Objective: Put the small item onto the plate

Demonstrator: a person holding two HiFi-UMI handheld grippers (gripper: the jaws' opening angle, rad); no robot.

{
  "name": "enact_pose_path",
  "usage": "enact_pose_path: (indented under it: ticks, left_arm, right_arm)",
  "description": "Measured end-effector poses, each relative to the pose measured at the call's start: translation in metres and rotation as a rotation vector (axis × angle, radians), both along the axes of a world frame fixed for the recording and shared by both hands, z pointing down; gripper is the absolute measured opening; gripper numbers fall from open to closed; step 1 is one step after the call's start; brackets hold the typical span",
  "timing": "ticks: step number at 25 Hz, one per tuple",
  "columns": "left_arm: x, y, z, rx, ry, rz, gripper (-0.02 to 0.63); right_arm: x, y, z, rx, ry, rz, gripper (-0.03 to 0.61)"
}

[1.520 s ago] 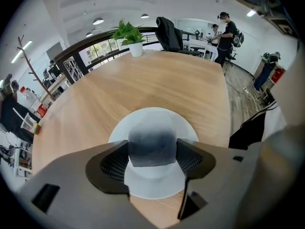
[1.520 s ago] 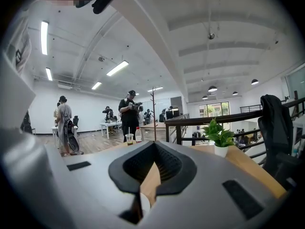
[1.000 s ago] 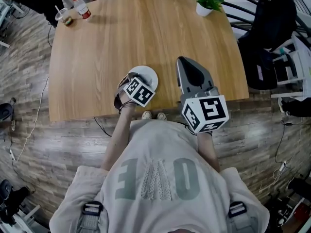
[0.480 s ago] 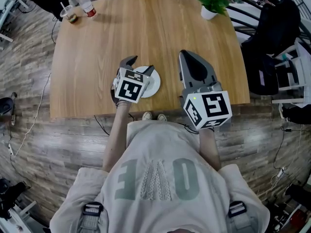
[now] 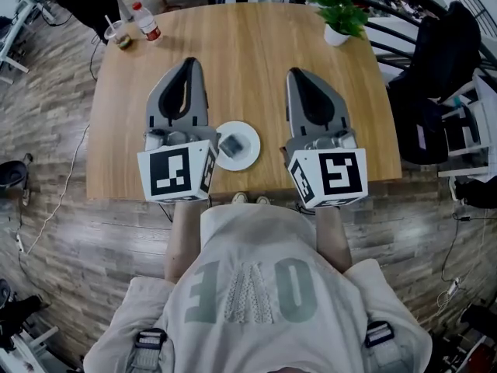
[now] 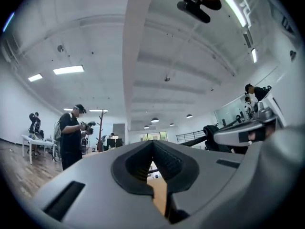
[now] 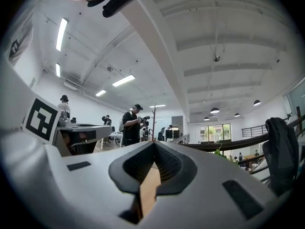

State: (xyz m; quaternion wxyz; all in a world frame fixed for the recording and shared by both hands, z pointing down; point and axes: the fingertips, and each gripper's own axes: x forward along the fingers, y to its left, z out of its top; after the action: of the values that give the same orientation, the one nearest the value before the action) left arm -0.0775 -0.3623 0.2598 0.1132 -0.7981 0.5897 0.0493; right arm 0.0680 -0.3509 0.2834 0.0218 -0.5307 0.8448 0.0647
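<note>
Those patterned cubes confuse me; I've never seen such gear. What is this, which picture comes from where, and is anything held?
The cubes are parts of two hand-held grippers, one in each hand of a person. The top-down picture comes from a camera on the person's head; the other two from cameras riding on each gripper, looking along its fingers. The left gripper and right gripper are both shut and hold nothing. On the wooden table a white plate carries the small item; a potted plant, bottle and cup stand farther off.
</note>
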Motion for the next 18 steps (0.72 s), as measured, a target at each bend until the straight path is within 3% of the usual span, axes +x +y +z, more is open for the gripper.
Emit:
enact_pose_path:
  ticks: [6,18]
  left_arm:
    - [-0.011,0.014,-0.031,0.088,-0.004,-0.033,0.009]
    - [-0.026,0.02,-0.045,0.104,0.019,-0.051,0.008]
  right_arm:
    - [-0.003,-0.001,-0.021,0.07,0.028,0.001,0.017]
    - [-0.011,0.002,-0.029,0.084,0.018,-0.015,0.017]
